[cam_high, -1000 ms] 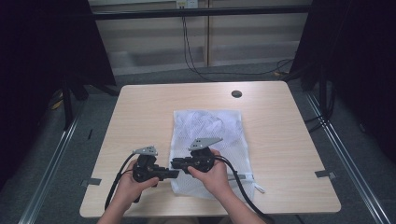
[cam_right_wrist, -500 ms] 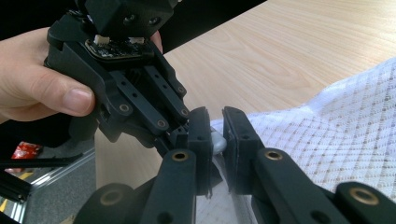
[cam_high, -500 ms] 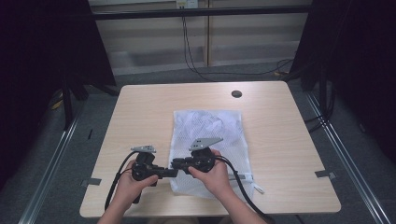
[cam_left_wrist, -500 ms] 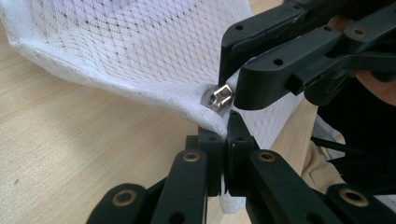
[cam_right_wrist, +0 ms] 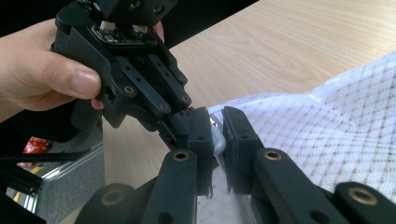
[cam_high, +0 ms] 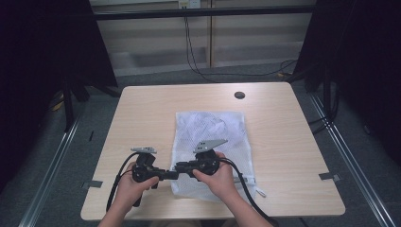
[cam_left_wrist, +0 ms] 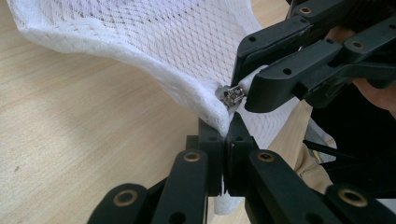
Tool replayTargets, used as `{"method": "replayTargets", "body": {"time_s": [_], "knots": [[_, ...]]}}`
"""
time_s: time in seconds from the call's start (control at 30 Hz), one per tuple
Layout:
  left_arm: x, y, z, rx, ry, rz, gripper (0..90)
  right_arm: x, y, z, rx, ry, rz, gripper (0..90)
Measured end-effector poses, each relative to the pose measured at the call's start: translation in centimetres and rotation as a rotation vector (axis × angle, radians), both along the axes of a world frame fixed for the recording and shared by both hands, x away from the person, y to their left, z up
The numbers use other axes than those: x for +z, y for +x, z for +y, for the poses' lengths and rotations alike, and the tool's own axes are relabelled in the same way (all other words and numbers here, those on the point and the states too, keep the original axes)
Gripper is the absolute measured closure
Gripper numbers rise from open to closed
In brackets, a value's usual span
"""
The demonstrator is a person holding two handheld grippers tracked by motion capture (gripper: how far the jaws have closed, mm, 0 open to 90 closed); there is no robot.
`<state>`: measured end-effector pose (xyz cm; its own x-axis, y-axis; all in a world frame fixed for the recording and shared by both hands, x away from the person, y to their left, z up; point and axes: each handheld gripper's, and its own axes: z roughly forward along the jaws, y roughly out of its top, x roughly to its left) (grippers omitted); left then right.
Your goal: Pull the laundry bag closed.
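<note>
The left gripper (cam_left_wrist: 227, 140) pinches the mesh bag's (cam_high: 213, 127) edge by the table's (cam_high: 142, 109) near edge, and the right gripper (cam_left_wrist: 240, 95) is clamped on the zip pull (cam_left_wrist: 232, 95) — so the zip looks about to be drawn. That calls for a steady pull along the bag's edge; nothing blocks it — only a dark grommet (cam_high: 239, 95) by the far edge.

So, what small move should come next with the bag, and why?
Probably the right gripper should draw the zipper pull slowly away along the edge. It pinches the pull, and the left gripper clamps the mesh bag corner right beside it.
</note>
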<state>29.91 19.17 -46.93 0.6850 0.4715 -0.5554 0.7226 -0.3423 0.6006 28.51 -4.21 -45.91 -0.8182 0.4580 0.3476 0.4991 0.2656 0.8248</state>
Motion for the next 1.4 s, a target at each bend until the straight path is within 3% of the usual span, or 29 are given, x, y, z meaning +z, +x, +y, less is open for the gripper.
{"method": "replayTargets", "body": {"time_s": [0.5, 0.67, 0.77, 1.23, 1.3, 1.4], "knots": [[0.2, -0.1, 0.2, 0.011, -0.015, 0.012, 88.4, -0.1, 0.0, -0.7, -0.014, 0.012, 0.022, 83.1], [0.1, 0.0, 0.2, 0.005, 0.003, 0.001, 88.4, -0.2, -0.1, -0.8, -0.022, 0.000, 0.025, 83.2], [0.2, 0.0, 0.2, 0.009, -0.011, 0.006, 88.4, -0.2, 0.0, -1.1, -0.027, 0.008, 0.032, 83.2], [0.1, -0.1, 0.0, 0.003, 0.004, -0.007, 88.4, -0.3, -0.4, -1.4, -0.012, 0.007, 0.018, 83.7], [0.1, 0.0, 0.1, 0.007, 0.021, -0.012, 88.4, -0.3, -0.4, -1.5, -0.014, -0.003, 0.014, 83.9], [0.1, 0.0, 0.4, 0.017, -0.003, -0.007, 88.4, -0.4, -0.3, -2.0, -0.022, 0.000, 0.019, 84.5]]}}
